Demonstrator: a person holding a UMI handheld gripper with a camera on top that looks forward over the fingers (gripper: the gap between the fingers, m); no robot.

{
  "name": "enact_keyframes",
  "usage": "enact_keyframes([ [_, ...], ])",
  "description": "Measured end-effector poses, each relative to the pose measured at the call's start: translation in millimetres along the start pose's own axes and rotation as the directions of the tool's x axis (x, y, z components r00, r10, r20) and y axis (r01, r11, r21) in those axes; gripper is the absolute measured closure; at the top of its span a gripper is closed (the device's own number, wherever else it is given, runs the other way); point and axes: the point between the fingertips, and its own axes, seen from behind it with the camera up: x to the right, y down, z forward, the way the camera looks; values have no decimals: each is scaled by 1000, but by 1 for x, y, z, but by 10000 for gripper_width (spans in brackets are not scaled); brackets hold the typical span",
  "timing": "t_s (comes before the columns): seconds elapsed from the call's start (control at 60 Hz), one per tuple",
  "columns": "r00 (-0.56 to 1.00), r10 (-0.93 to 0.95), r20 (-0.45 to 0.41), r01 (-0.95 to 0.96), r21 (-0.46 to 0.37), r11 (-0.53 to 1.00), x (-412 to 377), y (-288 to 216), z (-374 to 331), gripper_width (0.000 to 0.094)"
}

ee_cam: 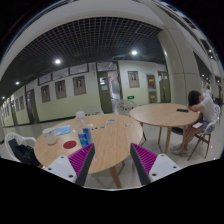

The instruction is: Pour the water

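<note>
Evidently the pouring has hardly been begun: the claw (112, 163) is held high and well back from the round pale wooden table (112, 140), its two purple-padded fingers (84, 162) standing apart with nothing between them.

At about nine o'clock, a dark bag or garment (18, 150) is seen lying at the table's edge. Next to it, toward ten o'clock, a small magenta round object (69, 144) rests on the tabletop, too small to be identified. Further right, at about eleven o'clock beyond the left finger, a small blue upright container (86, 134) is found, likely the bottle from which water is to be poured; its long axis appears vertical, mouth upward, though this cannot be confirmed. A receiving cup cannot be made out with certainty.

At two o'clock, a second round wooden table (165, 113) is seen well apart, with a seated person (203, 112) beside it.

Approach, grasp, lift, tilt and pour are all judged to remain.
</note>
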Motion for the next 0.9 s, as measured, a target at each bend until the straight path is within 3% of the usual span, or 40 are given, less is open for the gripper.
enact_keyframes([
  [0.117, 999, -46, 13, 46, 10, 999, -15, 7, 9, 178],
  [0.3, 992, -73, 102, 73, 1, 997, -56, 14, 47, 174],
  [0.417, 983, -130, 128, 129, 14, 992, -82, -5, 67, 173],
  [0.75, 989, -143, 39, 143, 9, 990, -120, 12, 183, 172],
  [0.817, 985, -170, 29, 169, 19, 985, -129, 18, 202, 509],
  [0.9, 984, -176, 12, 175, 39, 984, -130, 17, 205, 570],
])
